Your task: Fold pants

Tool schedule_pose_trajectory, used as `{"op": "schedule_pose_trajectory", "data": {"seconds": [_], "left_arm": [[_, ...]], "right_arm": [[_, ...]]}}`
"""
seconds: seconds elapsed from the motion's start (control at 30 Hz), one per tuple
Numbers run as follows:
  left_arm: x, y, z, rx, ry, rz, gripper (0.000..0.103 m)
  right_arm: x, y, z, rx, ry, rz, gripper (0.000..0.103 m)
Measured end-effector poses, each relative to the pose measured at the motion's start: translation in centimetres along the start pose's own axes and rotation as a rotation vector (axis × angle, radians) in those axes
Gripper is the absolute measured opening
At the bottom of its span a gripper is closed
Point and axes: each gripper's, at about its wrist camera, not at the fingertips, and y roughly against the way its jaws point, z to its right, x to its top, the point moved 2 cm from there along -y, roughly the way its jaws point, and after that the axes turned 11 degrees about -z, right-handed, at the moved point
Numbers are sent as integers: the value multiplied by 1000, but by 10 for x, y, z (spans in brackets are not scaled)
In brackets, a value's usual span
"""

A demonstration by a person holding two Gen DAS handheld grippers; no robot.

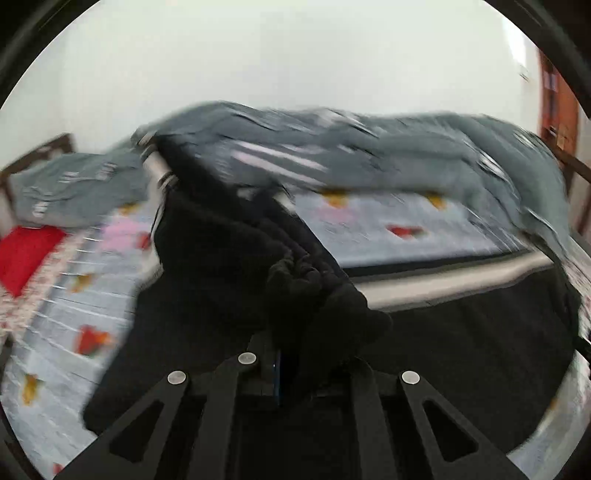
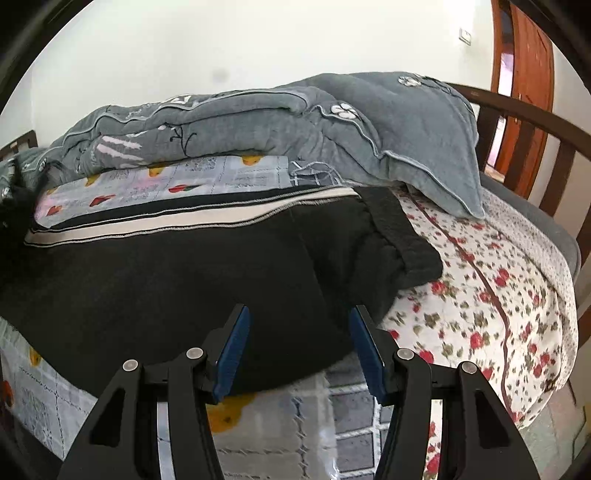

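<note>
This is a bedroom in a home. A bed (image 2: 517, 295) fills both views, spread with a white sheet printed with small red flowers (image 2: 480, 280) and a pale grey patchwork-print sheet with orange and red motifs (image 2: 177, 181). A thick grey quilt with stitched white flowers (image 2: 229, 122) is heaped along the far side against a plain white wall (image 2: 221, 44), with a matching grey pillow (image 2: 417, 147) leaning on it. Dark wooden slatted bed rails (image 2: 554, 162) curve round the end, and a brown wooden door (image 2: 532, 74) stands beyond, a wall switch (image 2: 466, 36) beside it. A red cloth (image 1: 26, 254) lies at the left edge in the left wrist view.
</note>
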Motion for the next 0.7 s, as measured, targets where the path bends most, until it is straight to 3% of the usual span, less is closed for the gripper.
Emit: {"op": "schedule_pose_trajectory", "data": {"seconds": [0.07,0.2,0.37,0.43,0.47,0.5,0.57,0.7], "left_arm": [[-11,-13,33,-66,-38,-53,10],[-36,-27,81,-79,-111,-106,10],[-52,-22,89,-116,-165,-121,11],[-55,-12,77,-182,-168,-119,24],[-55,-8,71,-213,-171,-109,38],[-58,4,59,-214,-176,-74,51],[-59,13,41,-185,-190,-13,66],[-63,30,-17,-53,-185,68,68]], "right_arm": [[-4,2,5,26,-20,-10,56],[-6,13,5,42,-18,-5,56],[2,27,-15,63,30,34,56],[9,27,-30,85,42,38,56],[12,26,-37,95,45,38,56],[15,25,-45,110,45,38,56],[23,21,-68,167,37,29,56],[36,9,-118,271,37,-11,56]]}}
